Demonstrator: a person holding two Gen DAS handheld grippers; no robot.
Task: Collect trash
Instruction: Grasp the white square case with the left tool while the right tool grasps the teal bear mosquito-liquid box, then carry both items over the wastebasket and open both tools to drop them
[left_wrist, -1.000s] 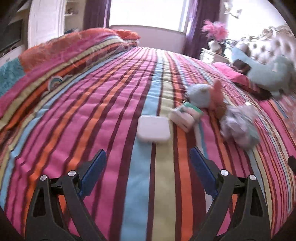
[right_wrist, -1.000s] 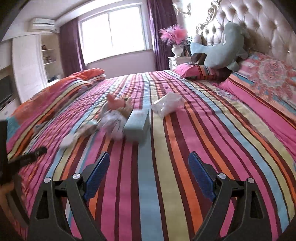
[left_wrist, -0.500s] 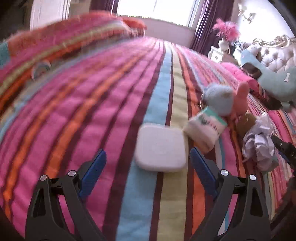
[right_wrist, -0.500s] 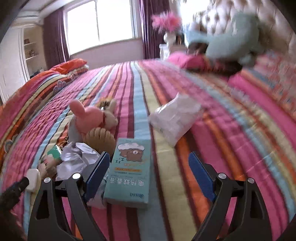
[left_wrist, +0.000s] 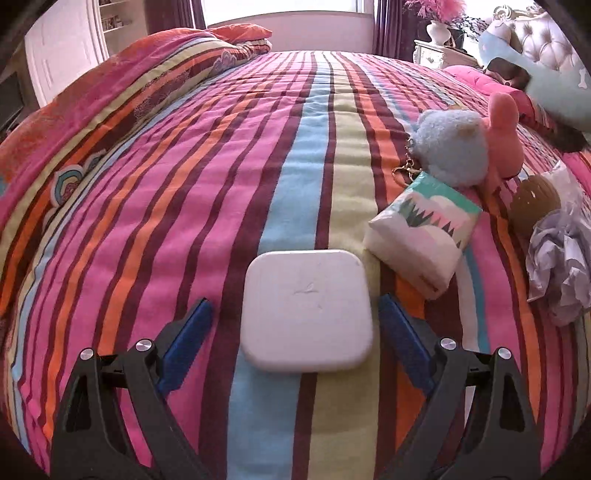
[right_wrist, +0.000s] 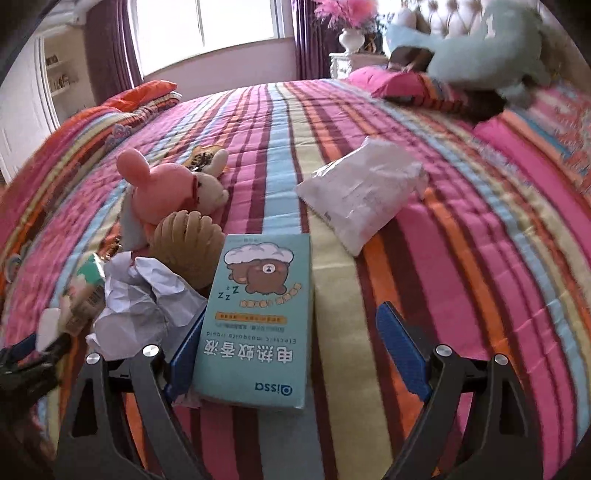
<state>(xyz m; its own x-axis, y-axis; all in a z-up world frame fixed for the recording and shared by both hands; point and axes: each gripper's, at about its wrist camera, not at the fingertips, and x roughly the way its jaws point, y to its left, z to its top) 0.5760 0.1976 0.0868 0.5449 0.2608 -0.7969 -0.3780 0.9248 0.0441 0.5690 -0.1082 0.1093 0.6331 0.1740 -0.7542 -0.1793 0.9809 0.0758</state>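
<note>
On the striped bedspread (left_wrist: 155, 206) lies a white square box with rounded corners (left_wrist: 306, 310). My left gripper (left_wrist: 295, 332) is open and straddles it, with a gap on each side. Just right of the white box sit a tissue pack (left_wrist: 421, 229) and crumpled paper (left_wrist: 561, 266). In the right wrist view a teal carton with a bear picture (right_wrist: 258, 325) lies flat between the open fingers of my right gripper (right_wrist: 295, 350); the left finger is close to its edge, the right one stands well off. Crumpled paper (right_wrist: 144, 299) lies left of the carton, and a white plastic bag (right_wrist: 362, 192) lies beyond it.
Soft toys crowd the trash: a blue one (left_wrist: 450, 147), a pink one (right_wrist: 166, 188) and a brown one (right_wrist: 188, 243). Pillows and a large teal plush (right_wrist: 480, 44) lie at the headboard. A folded quilt (left_wrist: 110, 81) runs along the far left. A nightstand with a vase (right_wrist: 349, 40) stands behind.
Both grippers came forward and down. The white box went from ahead of the left fingers to between them. The teal carton went from far off to between the right fingers.
</note>
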